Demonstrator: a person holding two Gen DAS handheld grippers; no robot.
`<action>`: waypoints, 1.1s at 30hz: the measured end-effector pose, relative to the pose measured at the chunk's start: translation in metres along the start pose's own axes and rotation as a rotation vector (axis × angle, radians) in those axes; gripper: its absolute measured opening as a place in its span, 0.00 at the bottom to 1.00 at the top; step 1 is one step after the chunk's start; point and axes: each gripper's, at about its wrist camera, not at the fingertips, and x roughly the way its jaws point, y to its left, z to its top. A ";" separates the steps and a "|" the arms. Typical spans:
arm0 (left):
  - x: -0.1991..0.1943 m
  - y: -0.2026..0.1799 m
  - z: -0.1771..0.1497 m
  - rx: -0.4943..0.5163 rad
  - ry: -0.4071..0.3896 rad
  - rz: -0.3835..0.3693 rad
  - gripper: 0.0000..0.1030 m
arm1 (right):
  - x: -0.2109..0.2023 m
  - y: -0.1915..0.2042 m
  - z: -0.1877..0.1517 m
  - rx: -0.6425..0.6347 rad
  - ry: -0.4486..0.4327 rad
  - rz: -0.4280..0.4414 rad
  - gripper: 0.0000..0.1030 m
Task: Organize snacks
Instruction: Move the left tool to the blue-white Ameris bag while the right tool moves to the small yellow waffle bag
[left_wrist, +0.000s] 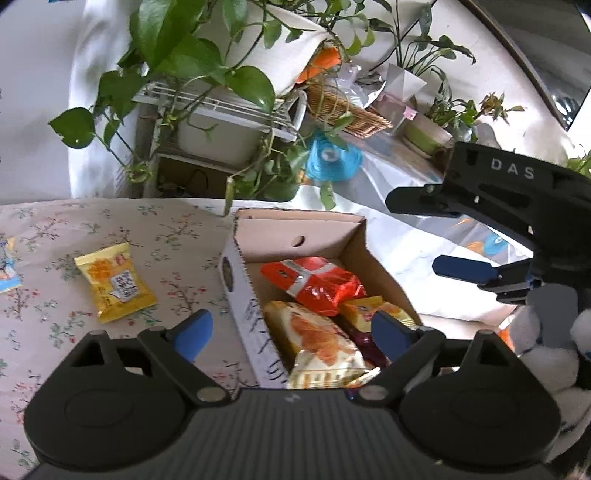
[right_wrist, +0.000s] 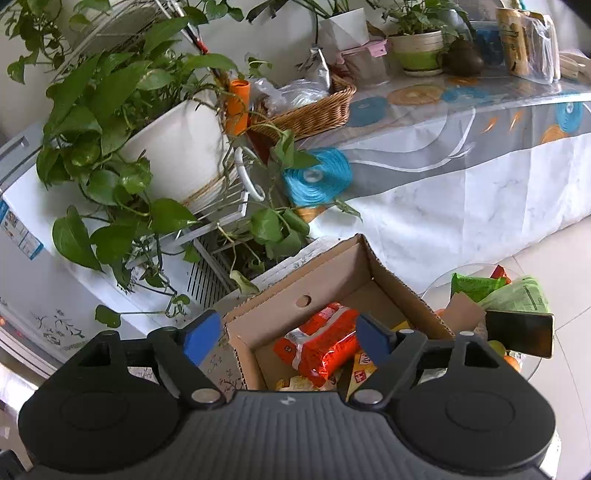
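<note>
An open cardboard box (left_wrist: 295, 236) stands on the floral tablecloth and also shows in the right wrist view (right_wrist: 332, 280). Inside lie an orange-red packet (left_wrist: 314, 284), a cream and orange packet (left_wrist: 314, 339) and a small yellow packet (left_wrist: 369, 308); the orange-red packet shows in the right wrist view (right_wrist: 321, 343) too. A yellow snack packet (left_wrist: 114, 282) lies on the cloth left of the box. My left gripper (left_wrist: 291, 332) is open and empty above the box's near end. My right gripper (right_wrist: 288, 336), seen from the left wrist (left_wrist: 436, 236), is open and empty over the box.
A blue-edged packet (left_wrist: 7, 273) lies at the cloth's far left. Potted plants (right_wrist: 122, 122) on a white rack stand behind the table. A wicker basket (right_wrist: 310, 107) and pots sit on a covered side table. A glass stand with green bags (right_wrist: 495, 288) is at right.
</note>
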 end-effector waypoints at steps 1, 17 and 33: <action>0.000 0.001 0.000 0.001 0.003 0.007 0.92 | 0.001 0.002 0.000 -0.004 0.003 0.000 0.84; -0.023 0.054 0.001 0.021 0.014 0.121 0.94 | 0.012 0.038 -0.012 -0.159 0.008 0.045 0.90; -0.056 0.150 0.014 -0.006 0.012 0.290 0.94 | 0.023 0.072 -0.031 -0.277 0.032 0.155 0.91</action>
